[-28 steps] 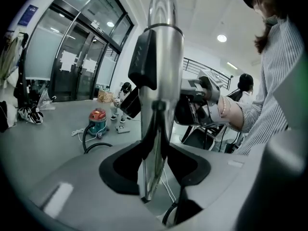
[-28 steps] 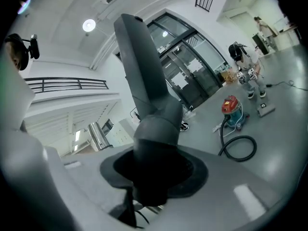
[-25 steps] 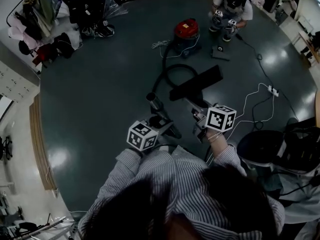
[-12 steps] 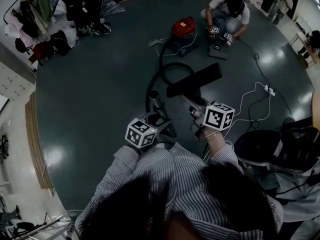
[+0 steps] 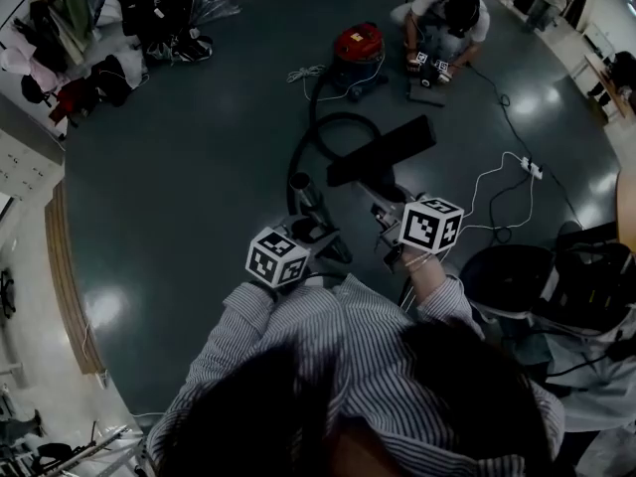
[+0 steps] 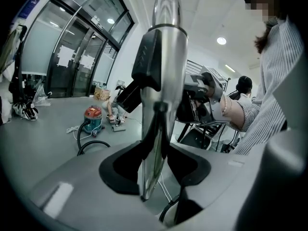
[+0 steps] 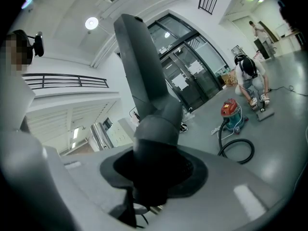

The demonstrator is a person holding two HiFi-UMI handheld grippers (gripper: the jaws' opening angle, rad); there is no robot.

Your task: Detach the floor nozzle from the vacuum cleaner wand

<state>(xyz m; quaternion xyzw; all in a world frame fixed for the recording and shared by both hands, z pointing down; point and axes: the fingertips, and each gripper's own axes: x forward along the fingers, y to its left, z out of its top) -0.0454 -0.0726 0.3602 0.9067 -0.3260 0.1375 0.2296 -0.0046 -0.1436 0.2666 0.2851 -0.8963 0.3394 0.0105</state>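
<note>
Left gripper (image 5: 320,237) clamps the chrome wand (image 5: 306,199), right gripper (image 5: 390,219) the dark neck of the floor nozzle (image 5: 383,152), whose head lies ahead of both. The joint seemingly sits between them, along the wand's length.

The floor (image 5: 199,147) is seen steeply from overhead; both gripper views are aimed nearly level, close behind their jaws. The far red canister (image 5: 360,45) (image 6: 92,115) (image 7: 231,109) is shared by all.

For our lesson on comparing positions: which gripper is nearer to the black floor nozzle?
Right. The right gripper has its jaws clamped on the floor nozzle at its neck. The left gripper holds the chrome wand, farther from the nozzle.
</note>
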